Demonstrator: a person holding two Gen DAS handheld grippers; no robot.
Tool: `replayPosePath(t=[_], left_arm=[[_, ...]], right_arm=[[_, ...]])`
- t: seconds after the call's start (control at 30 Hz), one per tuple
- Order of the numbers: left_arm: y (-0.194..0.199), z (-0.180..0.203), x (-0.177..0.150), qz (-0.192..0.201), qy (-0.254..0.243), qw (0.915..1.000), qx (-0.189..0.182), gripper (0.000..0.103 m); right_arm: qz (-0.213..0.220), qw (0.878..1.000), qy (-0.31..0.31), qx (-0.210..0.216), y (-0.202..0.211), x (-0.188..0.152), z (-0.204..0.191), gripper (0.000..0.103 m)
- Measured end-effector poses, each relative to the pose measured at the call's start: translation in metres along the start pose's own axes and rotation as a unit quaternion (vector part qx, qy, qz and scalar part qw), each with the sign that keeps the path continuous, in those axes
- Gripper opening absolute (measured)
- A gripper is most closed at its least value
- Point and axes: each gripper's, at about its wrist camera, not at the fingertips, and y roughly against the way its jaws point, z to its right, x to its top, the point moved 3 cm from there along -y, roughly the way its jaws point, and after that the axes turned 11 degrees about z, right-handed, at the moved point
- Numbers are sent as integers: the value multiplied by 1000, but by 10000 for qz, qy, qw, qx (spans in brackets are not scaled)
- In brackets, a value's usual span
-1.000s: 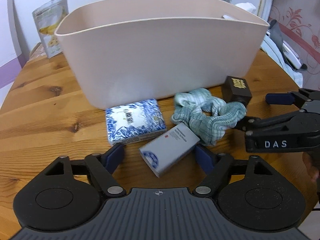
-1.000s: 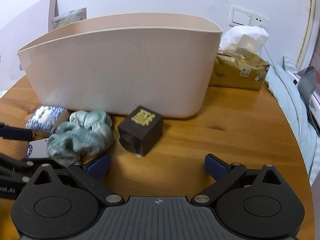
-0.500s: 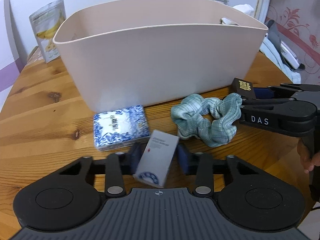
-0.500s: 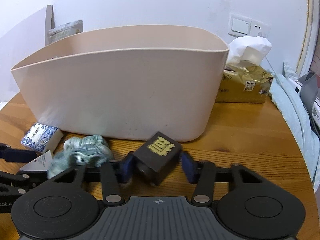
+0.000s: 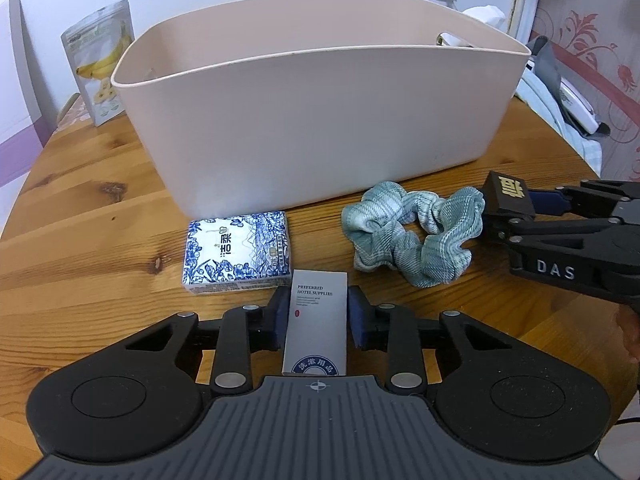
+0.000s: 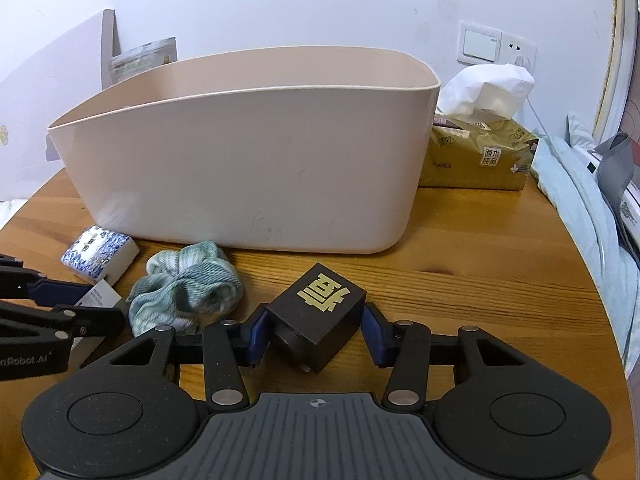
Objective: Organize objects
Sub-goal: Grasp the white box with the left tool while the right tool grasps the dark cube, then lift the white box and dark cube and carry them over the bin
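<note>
Wooden desk [image 5: 100,216] holds a big pink tub [image 5: 320,120] near its back edge. Left gripper [image 5: 318,312] has just been closing, its jaws now squeezing a small white box [image 5: 318,320]. Right gripper [image 6: 314,330] is nearly closed, pinching a dark cube [image 6: 320,312] beside a green scrunchie [image 6: 188,292]

A round wooden table [image 6: 500,272] stands against a white wall [image 6: 320,4] bearing a light switch [image 6: 480,44].

- The left gripper [image 5: 315,314], wide apart a second ago, has just been closing and now clamps the grey box [image 5: 316,320].
- The right gripper [image 6: 315,330] now grips the dark cube [image 6: 318,314], which is tilted between its pads.
</note>
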Motion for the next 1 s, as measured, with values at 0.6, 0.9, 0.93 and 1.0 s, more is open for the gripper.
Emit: replayPosePath(t=[0.6, 0.9, 0.93, 1.0], left_arm=[[41, -15, 9, 459, 45, 9987, 215, 31], [71, -25, 24, 836, 59, 9961, 281, 31], [73, -26, 26, 851, 62, 9960, 274, 31], [77, -28, 30, 912, 78, 9954, 277, 31]], right_arm=[[404, 9989, 229, -13, 48, 13, -11, 46], [779, 9964, 311, -100, 75, 32, -11, 46], [831, 9960, 297, -114, 77, 34, -11, 46], [922, 9953, 249, -123, 81, 39, -13, 46]])
